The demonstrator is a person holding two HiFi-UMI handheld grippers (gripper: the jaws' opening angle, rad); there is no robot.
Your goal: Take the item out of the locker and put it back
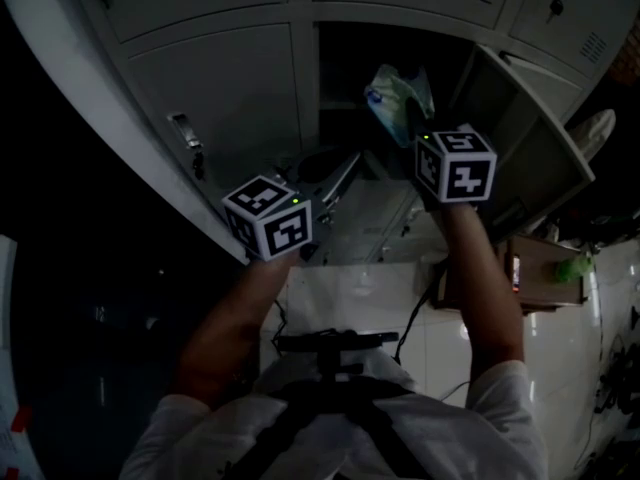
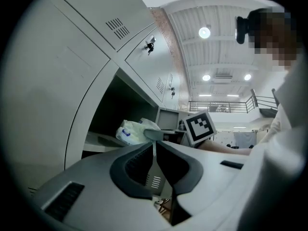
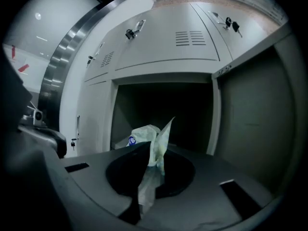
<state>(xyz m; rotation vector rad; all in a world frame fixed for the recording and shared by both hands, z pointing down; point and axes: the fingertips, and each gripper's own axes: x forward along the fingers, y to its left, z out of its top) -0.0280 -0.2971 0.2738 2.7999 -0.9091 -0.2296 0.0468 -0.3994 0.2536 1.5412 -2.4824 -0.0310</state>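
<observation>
My right claw is shut tight on a thin flap of the crumpled pale plastic bag. The flap runs down between the two jaws at the lower middle of the right gripper view, and the rest of the bag bunches up just past the tips. The bag has a small blue mark on its left side. It sits in front of the dark open compartment of the grey locker, which fills the middle of that view. The compartment's door is swung open on the right.

In the head view the bag is at the upper middle, at the mouth of the compartment and just above my right claw's marker cube. I can't tell whether its underside touches the shelf.

My left claw is closed, with its jaws together and nothing between them. It is level and off to the left of the compartment. In its own view the bag lies beyond its tips, left of centre.
</observation>
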